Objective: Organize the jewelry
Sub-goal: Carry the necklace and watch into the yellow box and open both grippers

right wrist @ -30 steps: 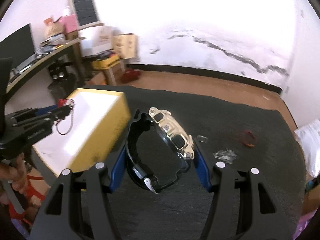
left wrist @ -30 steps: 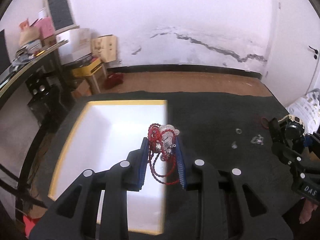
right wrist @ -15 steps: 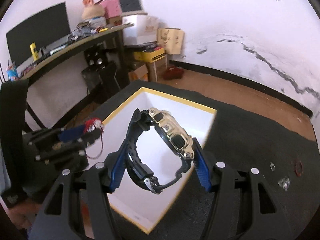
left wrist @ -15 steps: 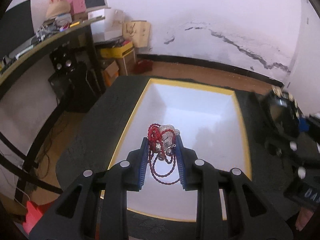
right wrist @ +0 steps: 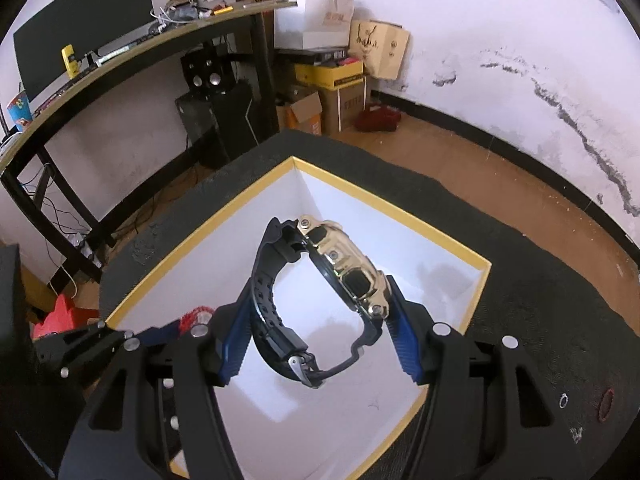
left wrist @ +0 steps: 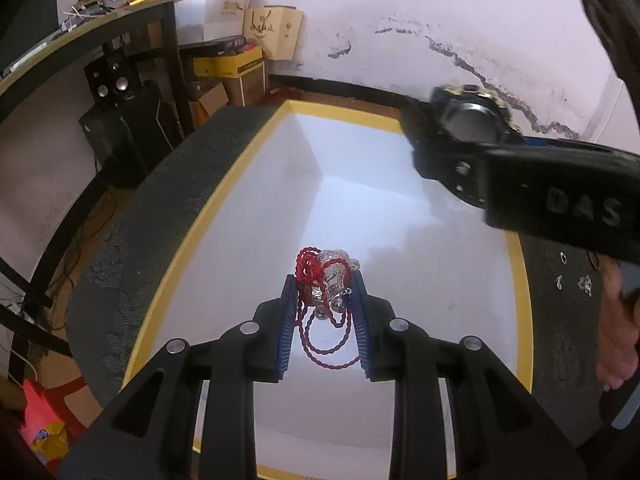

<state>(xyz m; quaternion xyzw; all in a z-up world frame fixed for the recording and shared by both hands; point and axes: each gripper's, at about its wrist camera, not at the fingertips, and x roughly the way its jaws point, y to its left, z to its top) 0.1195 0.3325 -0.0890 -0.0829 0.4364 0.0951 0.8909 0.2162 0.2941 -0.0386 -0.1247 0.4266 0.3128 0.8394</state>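
Red twisted cord and clear beads make up the bracelet [left wrist: 326,280], which in the left wrist view is pinched between the narrowly set blue pads of the left tongs [left wrist: 325,292], its loops hanging below them. The white floor of the yellow-rimmed box [left wrist: 224,200] is spread directly beneath and out toward 12 o'clock, so the release is judged to need only a short drop. At 2 o'clock the right tongs [left wrist: 472,148] are seen over the box's far right part, carrying the watch [left wrist: 470,114]. In the right wrist view, the watch [right wrist: 332,300] is clamped across its width between the half-spread right tongs [right wrist: 320,344], gold case toward 1 o'clock, strap looped toward 7 o'clock. The box [right wrist: 400,212] lies under it, on the dark counter [right wrist: 540,320]; the left tongs [right wrist: 168,330] are seen at 9 o'clock, equally near.
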